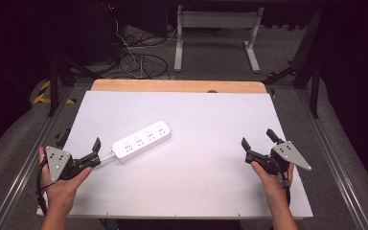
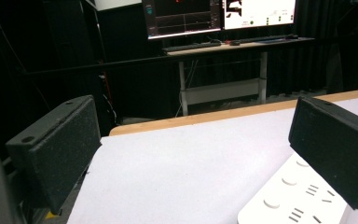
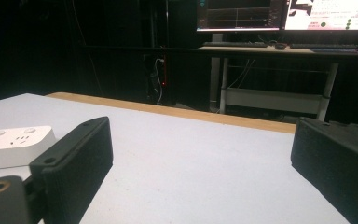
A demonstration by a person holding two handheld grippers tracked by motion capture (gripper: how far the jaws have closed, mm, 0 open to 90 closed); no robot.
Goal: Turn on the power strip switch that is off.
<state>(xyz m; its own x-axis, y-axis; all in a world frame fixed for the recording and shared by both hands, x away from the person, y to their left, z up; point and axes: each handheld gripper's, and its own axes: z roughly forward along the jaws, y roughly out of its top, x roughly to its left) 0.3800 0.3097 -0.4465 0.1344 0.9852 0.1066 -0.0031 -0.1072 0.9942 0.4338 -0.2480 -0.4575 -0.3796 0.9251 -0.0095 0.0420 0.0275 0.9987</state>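
With the left gripper [image 1: 80, 152] spread wide and empty at the desk's [image 1: 196, 191] near-left corner, just beside the cord end of the white power strip [image 1: 143, 139] lying left of centre, and the right gripper [image 1: 259, 142] equally wide and empty near the right edge, any grasp should probably square both jaws across the strip's narrow body.

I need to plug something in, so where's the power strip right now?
In the high view, the power strip lies left of centre on the white table, angled, its near end just beside the open left gripper.
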